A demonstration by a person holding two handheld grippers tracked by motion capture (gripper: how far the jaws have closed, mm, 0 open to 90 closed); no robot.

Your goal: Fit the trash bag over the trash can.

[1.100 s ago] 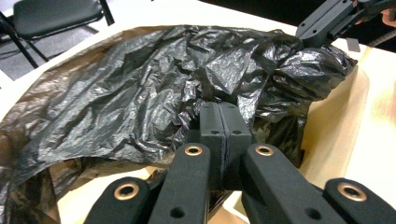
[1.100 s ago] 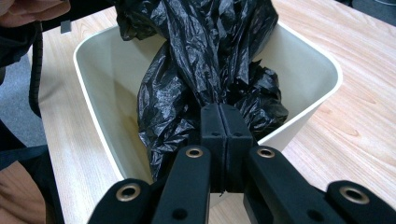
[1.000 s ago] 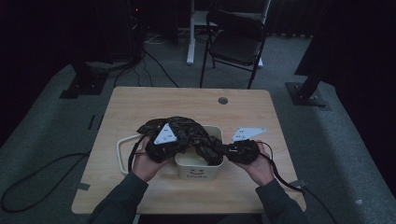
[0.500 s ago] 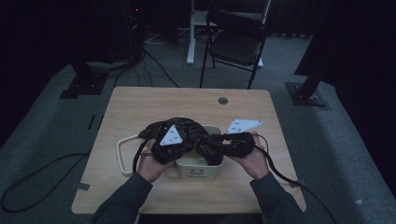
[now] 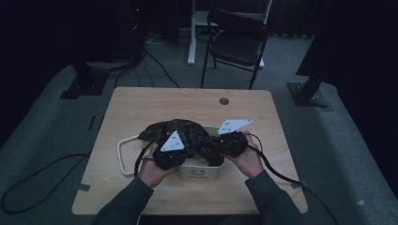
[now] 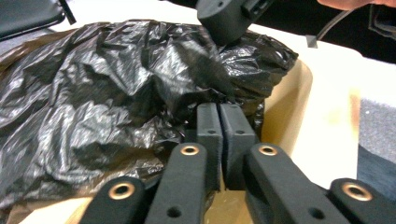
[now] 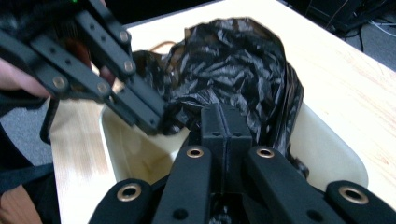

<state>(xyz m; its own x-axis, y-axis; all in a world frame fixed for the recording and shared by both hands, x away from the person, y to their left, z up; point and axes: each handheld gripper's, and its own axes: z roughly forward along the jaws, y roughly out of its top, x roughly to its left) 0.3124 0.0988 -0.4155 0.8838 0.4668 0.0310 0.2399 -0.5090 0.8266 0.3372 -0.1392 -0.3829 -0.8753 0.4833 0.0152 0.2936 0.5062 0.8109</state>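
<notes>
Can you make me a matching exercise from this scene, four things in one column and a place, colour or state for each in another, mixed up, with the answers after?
Things:
1. bin bag
2. small bin
3. folding chair
4. left gripper

Descriptions:
A. cream, stands on the table in front of the person
B. black and crumpled, draped over the bin's rim
C. jaws closed, pinching plastic film
D. stands on the floor beyond the table's far edge

Pairs: 1-B, 2-A, 3-D, 4-C
</notes>
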